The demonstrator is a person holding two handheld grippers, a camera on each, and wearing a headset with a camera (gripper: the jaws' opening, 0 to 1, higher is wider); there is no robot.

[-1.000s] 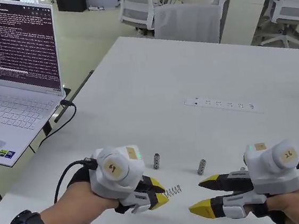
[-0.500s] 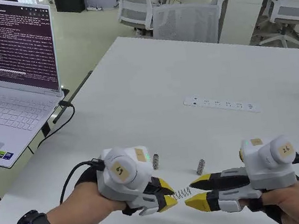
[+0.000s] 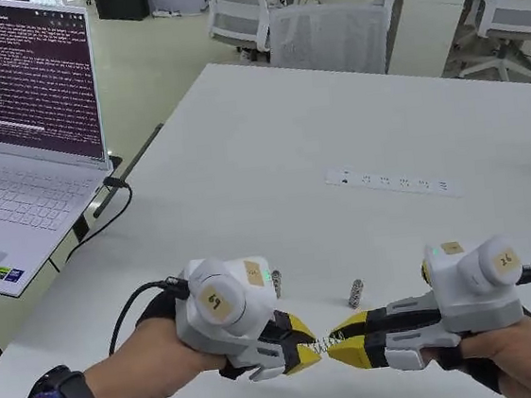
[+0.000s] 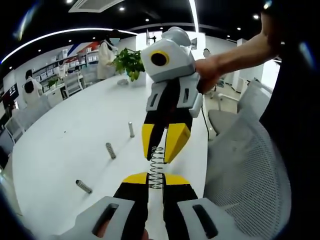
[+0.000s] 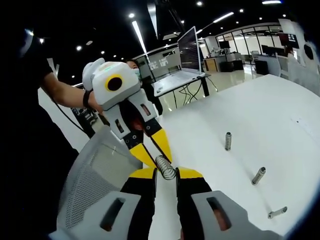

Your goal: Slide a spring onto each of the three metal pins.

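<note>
Spring (image 3: 324,344) hangs just above the near part of the white table (image 3: 333,116), lying sideways between two grippers that point at each other, tip to tip. The left gripper (image 3: 308,348) pinches one end tight, and the right gripper (image 3: 338,342) has its jaws close on each side of the other end; I cannot tell if they squeeze it yet.

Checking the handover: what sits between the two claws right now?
A spring, held by the left claw and reaching into the right claw; the head view shows it.
</note>
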